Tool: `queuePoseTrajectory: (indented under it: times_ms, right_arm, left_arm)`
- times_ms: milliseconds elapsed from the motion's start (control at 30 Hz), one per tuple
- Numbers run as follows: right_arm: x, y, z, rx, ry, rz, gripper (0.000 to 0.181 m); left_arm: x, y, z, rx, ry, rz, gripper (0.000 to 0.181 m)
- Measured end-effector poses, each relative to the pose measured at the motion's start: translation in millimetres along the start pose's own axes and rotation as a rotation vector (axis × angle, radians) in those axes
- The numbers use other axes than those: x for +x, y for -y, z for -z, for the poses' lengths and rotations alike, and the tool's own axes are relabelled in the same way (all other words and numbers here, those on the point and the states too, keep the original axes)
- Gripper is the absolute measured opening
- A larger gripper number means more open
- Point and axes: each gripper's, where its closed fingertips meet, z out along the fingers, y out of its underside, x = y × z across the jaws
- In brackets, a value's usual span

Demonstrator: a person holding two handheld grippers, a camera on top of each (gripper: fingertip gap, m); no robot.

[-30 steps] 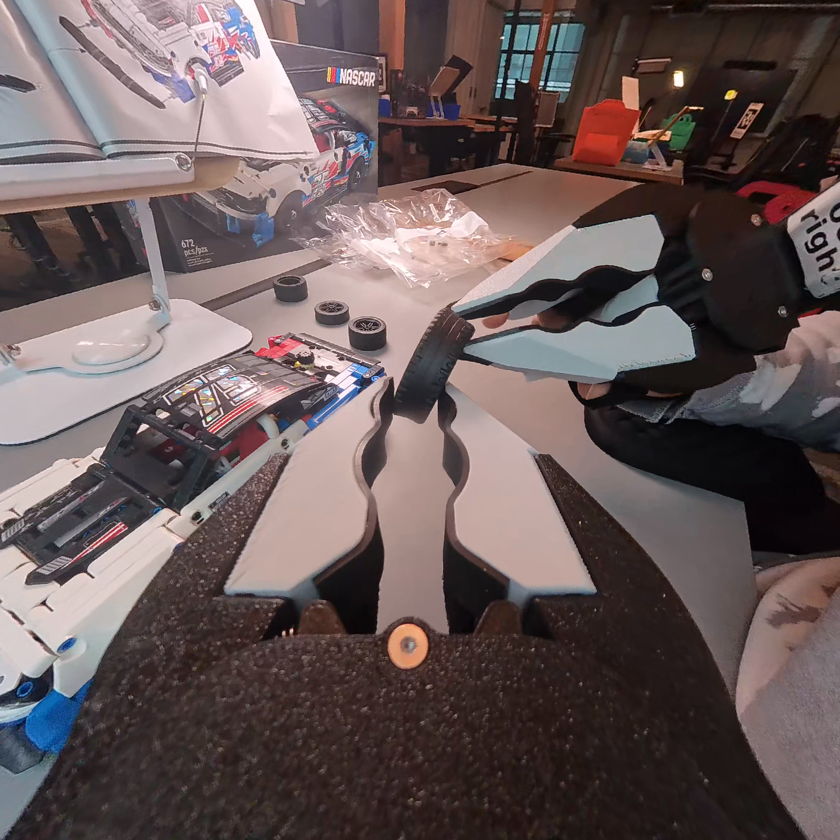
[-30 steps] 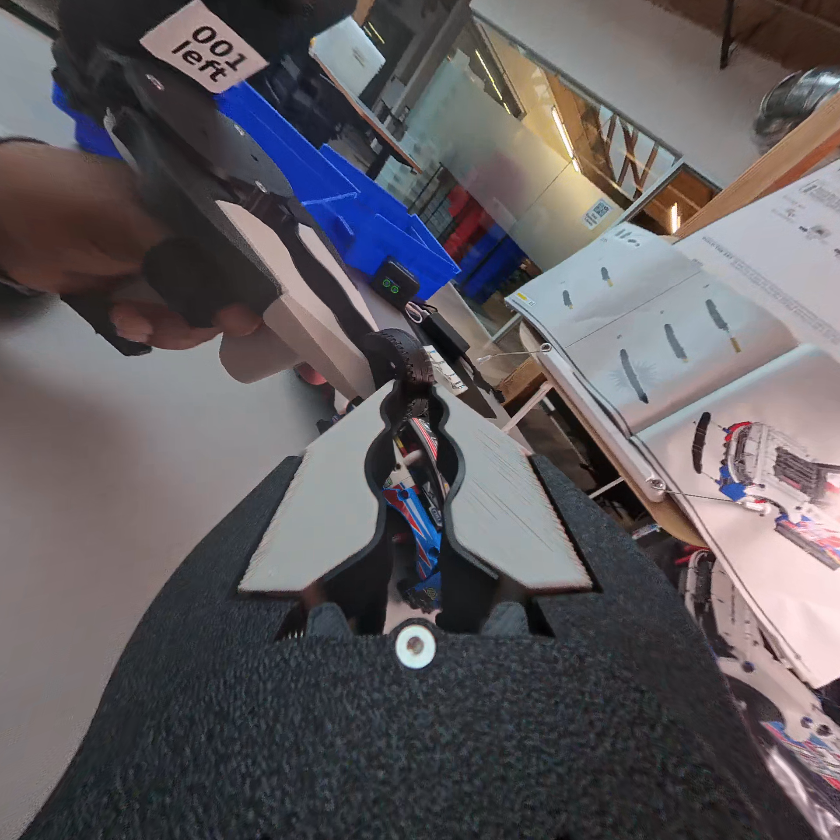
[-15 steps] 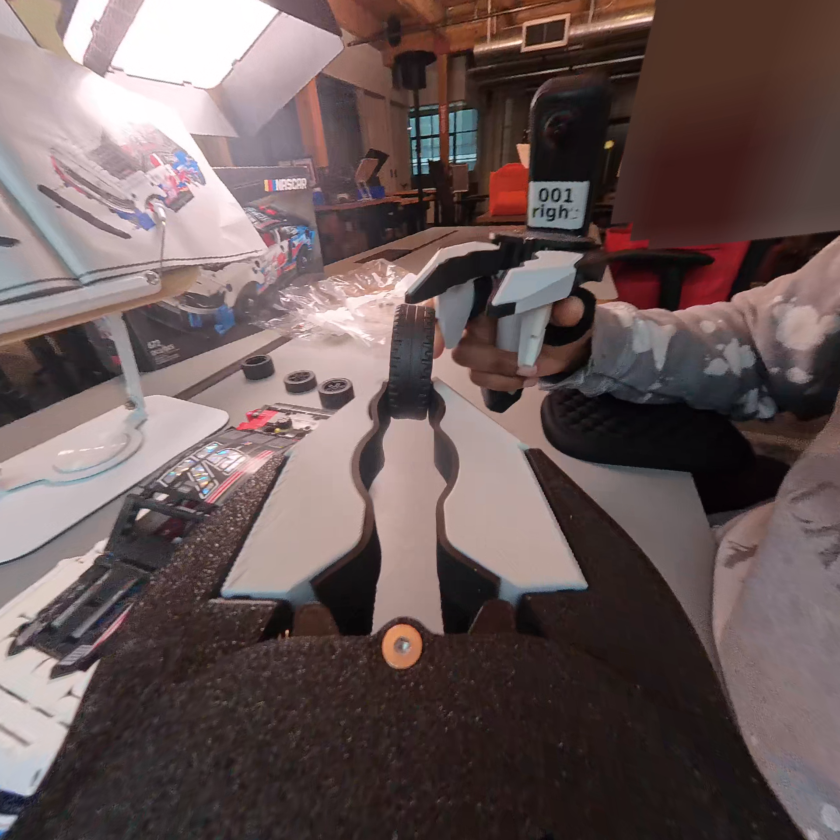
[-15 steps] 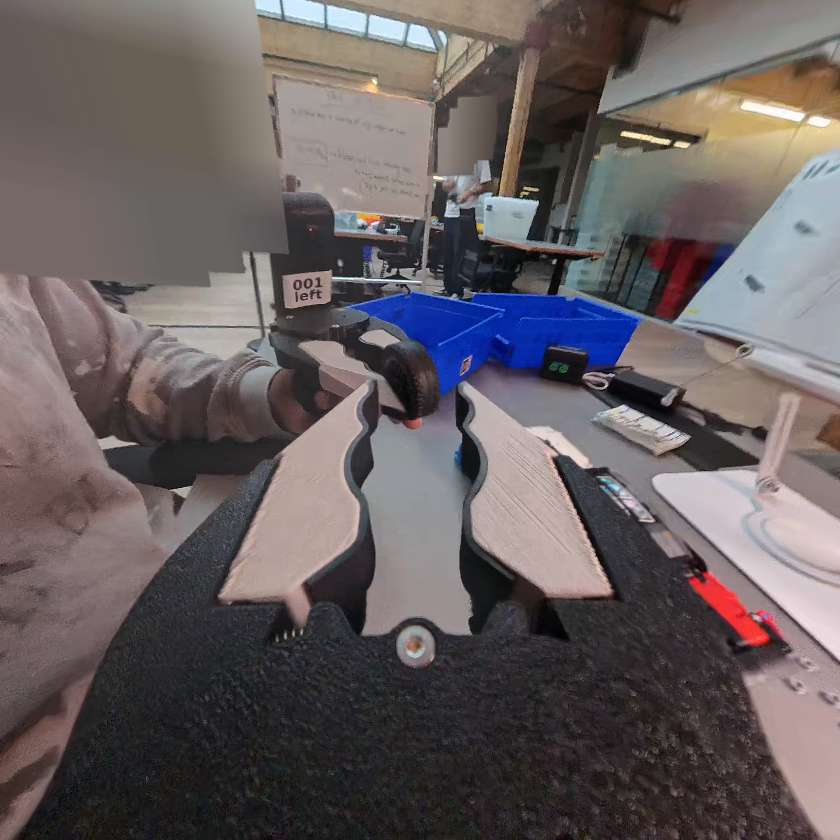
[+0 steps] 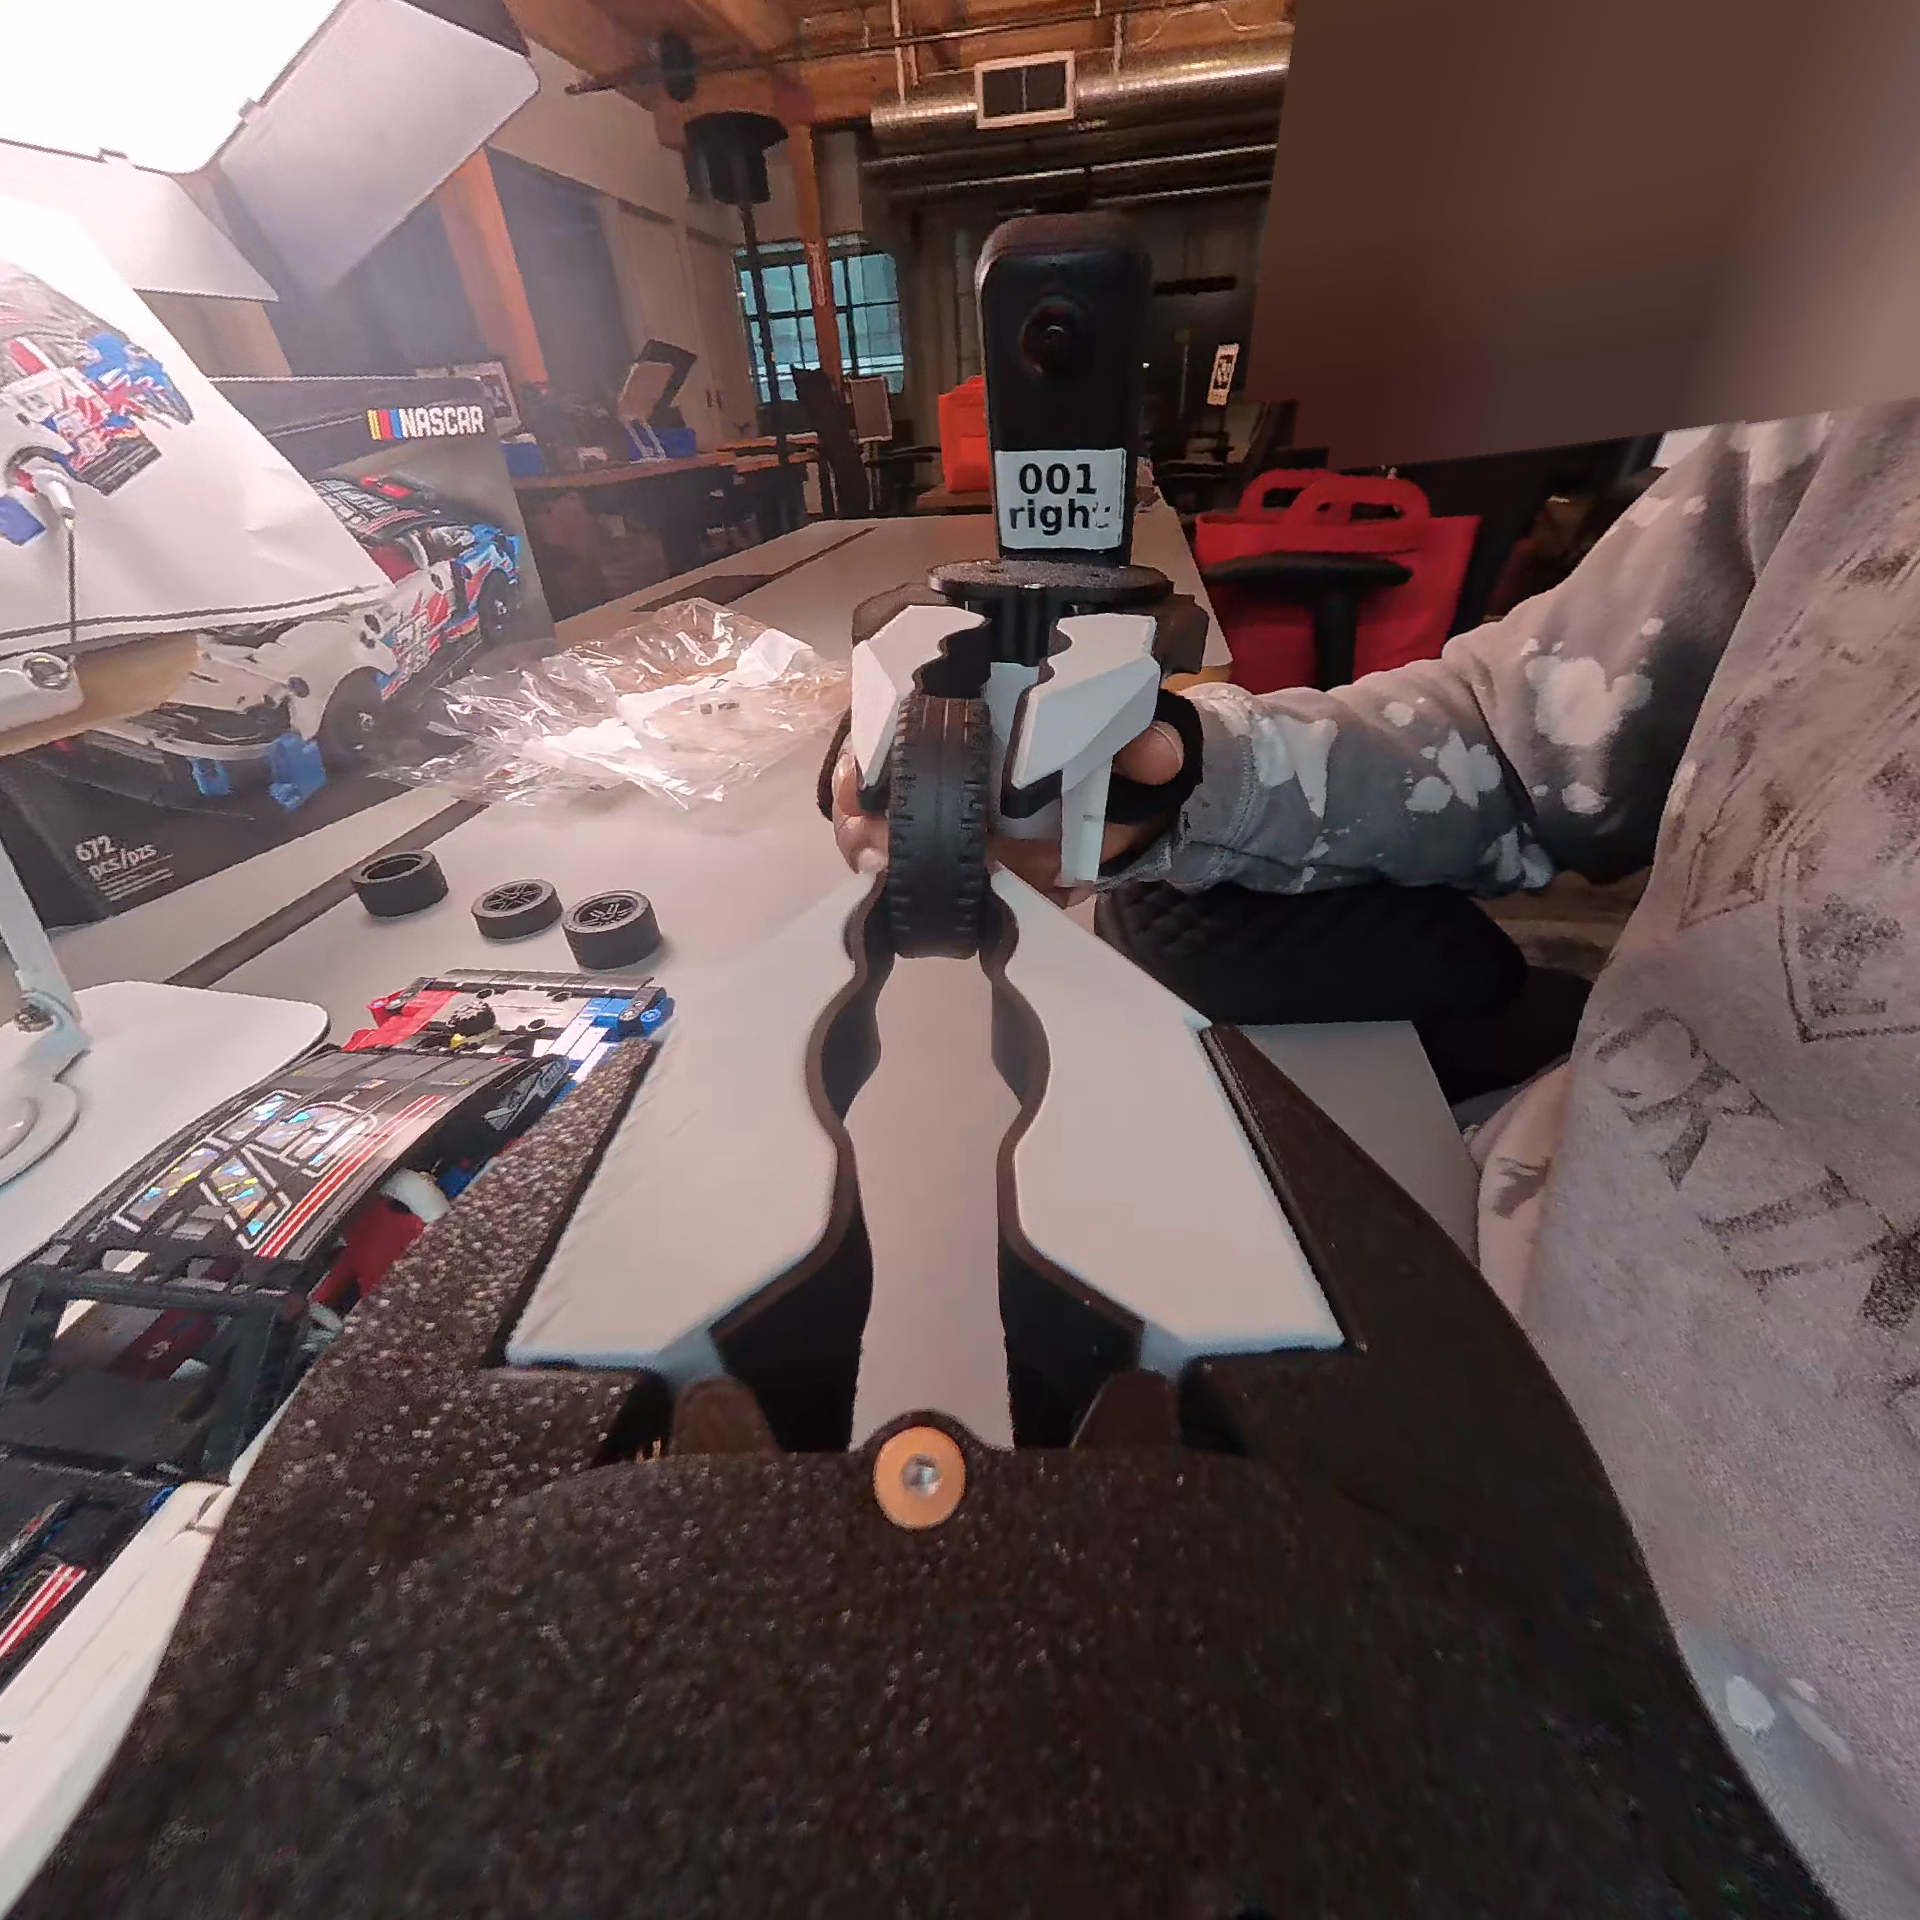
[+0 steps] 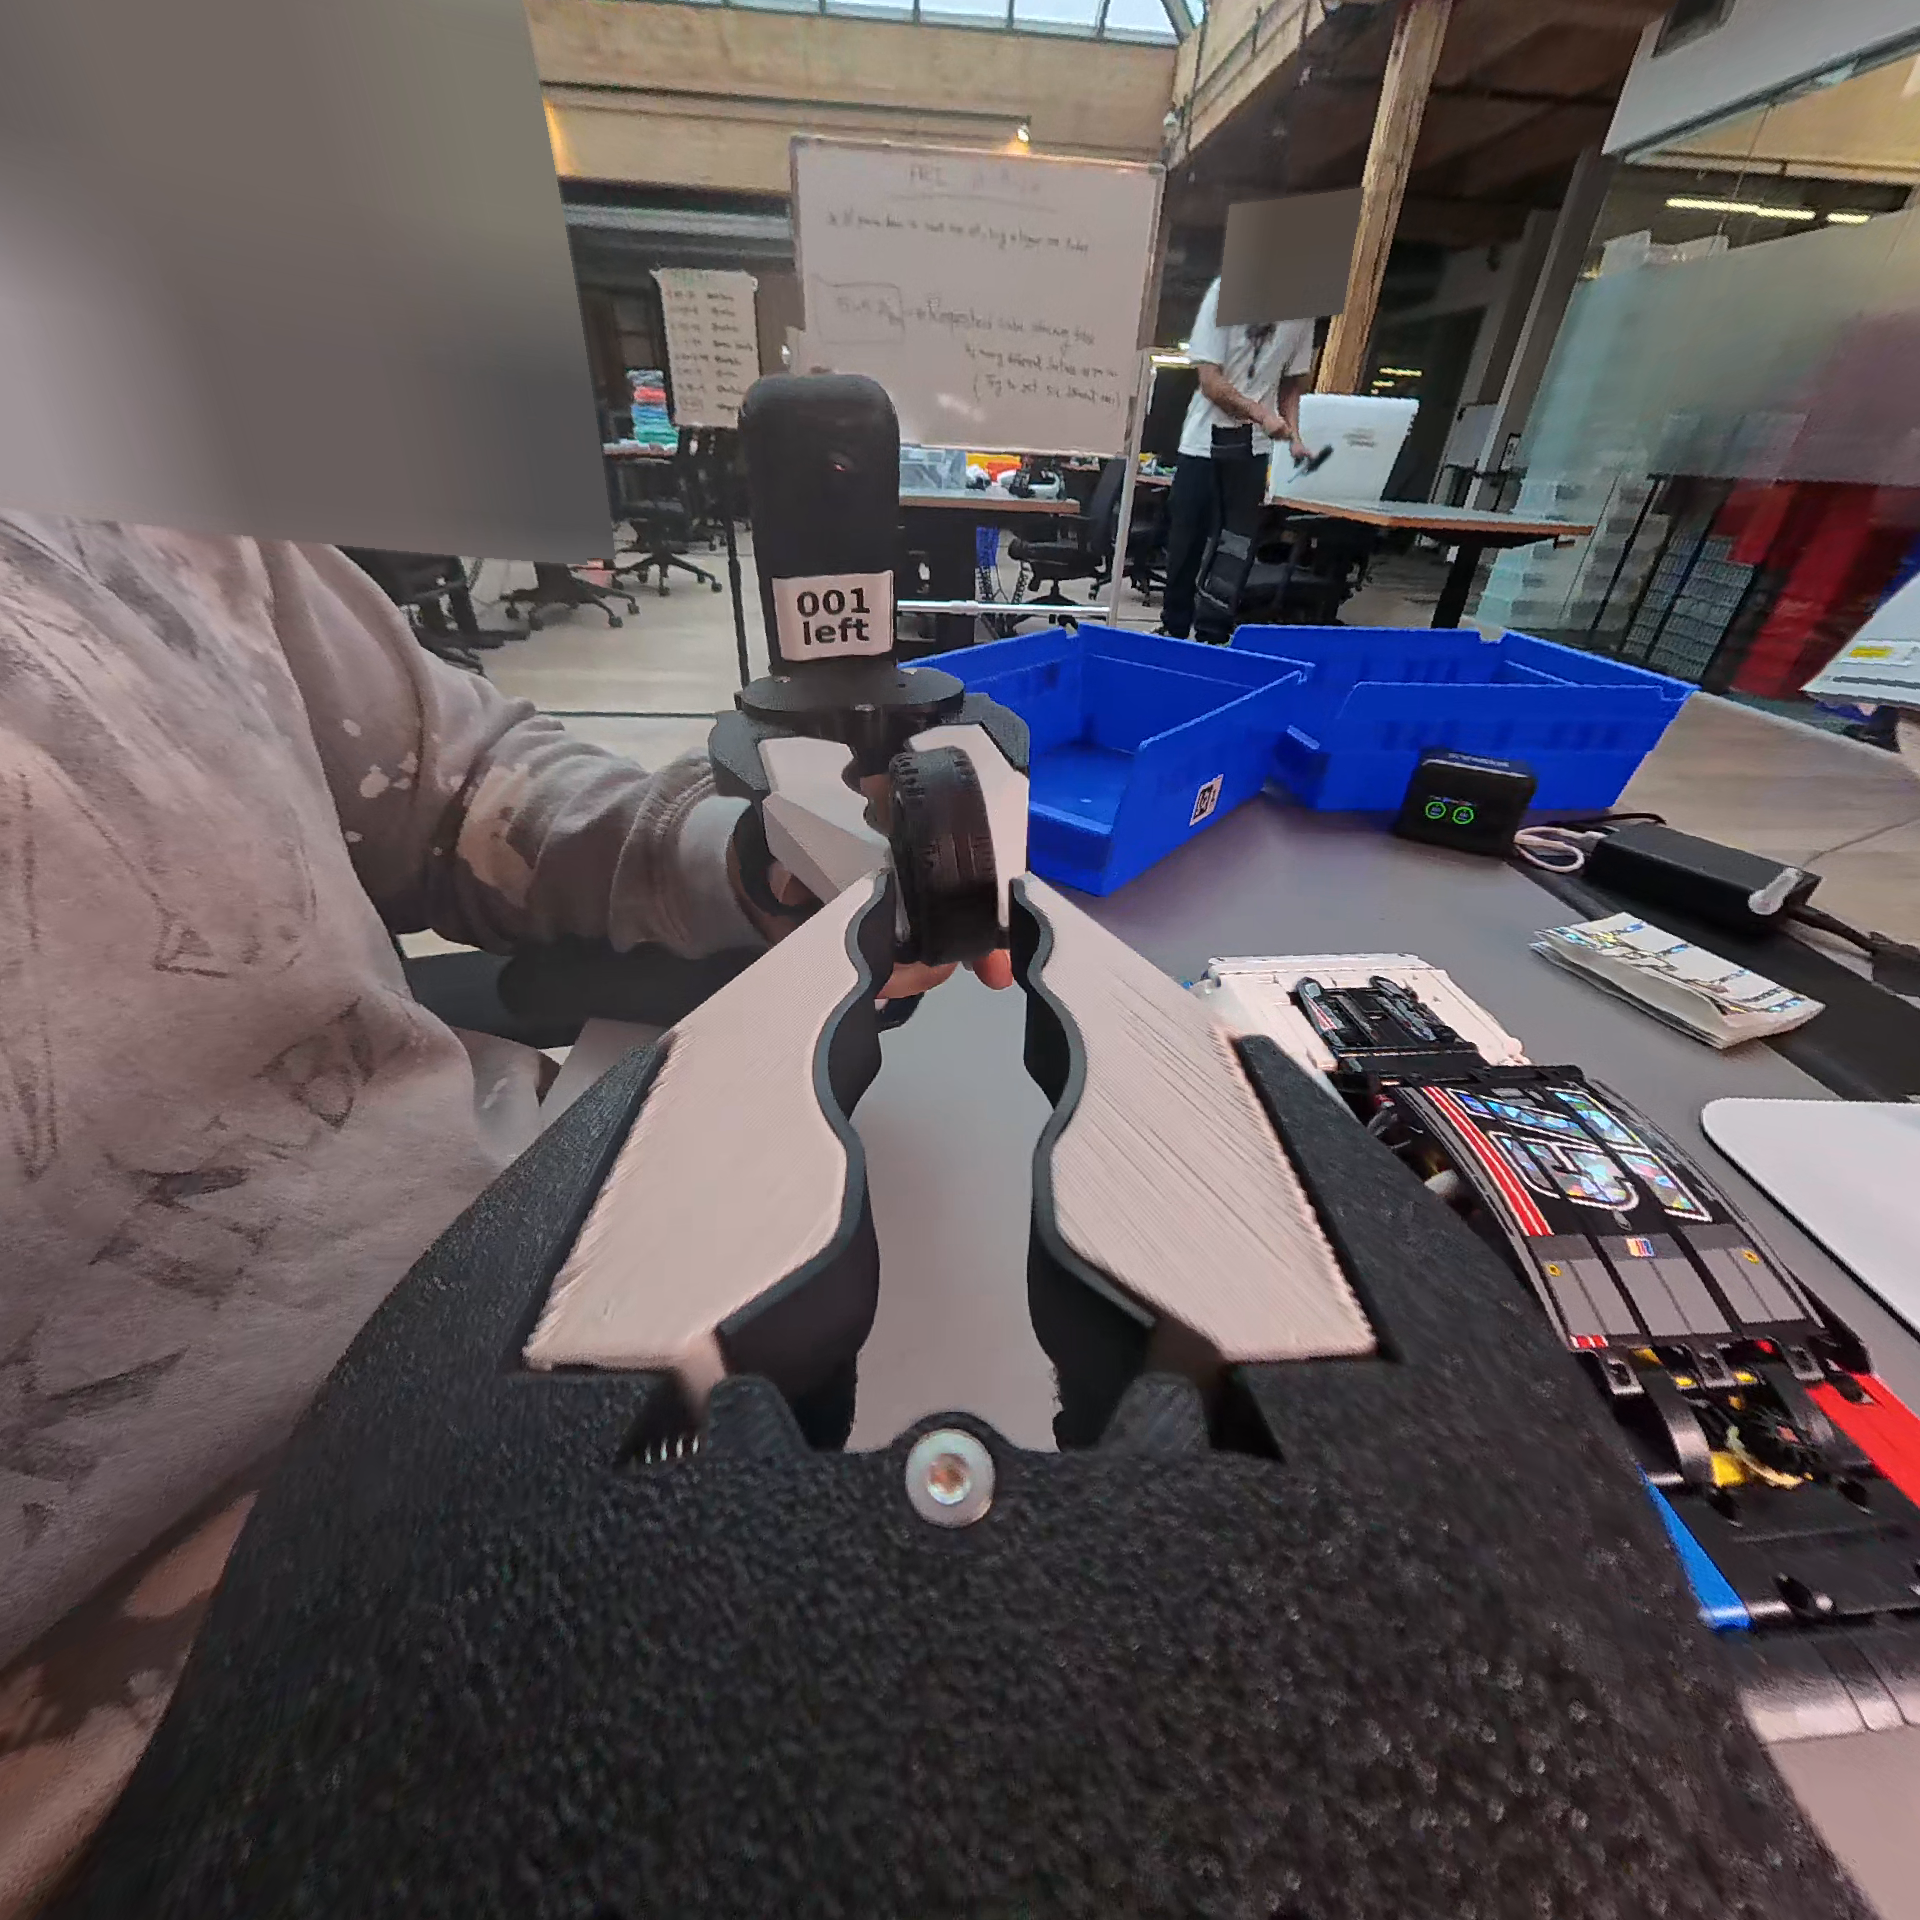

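1. The tire (image 5: 933,831) is black rubber with a grooved tread, held upright and edge-on above the desk (image 5: 748,873).
2. Three more small black wheels (image 5: 509,902) lie in a row on the desk near a part-built toy car (image 5: 312,1143); two blue bins (image 6: 1299,727) stand farther off.
3. The left gripper (image 5: 933,914) pinches the tire at its fingertips, narrowly parted.
4. The right gripper (image 6: 948,914) faces it, its fingers flanking the tire with a gap on one side; the grip is uncertain.
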Motion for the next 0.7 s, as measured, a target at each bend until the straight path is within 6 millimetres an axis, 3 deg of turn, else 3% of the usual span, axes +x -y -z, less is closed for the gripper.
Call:
queuePoseTrajectory:
  times_ms: [167, 367, 700]
  right_arm:
    - [-11.3, 3.5, 1.6, 0.010, 0.028, 0.093, 0.015]
    - [-22.5, 9.7, 2.4, -0.004, -0.025, 0.350, 0.014]
    - [-11.6, 13.9, 1.1, -0.040, -0.180, 0.529, 0.013]
  left_arm:
    - [8.8, -0.3, -0.4, -0.018, 0.002, -0.140, 0.014]
    - [12.3, 7.6, 3.0, -0.031, 0.067, -0.352, 0.014]
    - [-2.5, 12.0, 3.1, -0.040, 0.176, -0.295, 0.016]
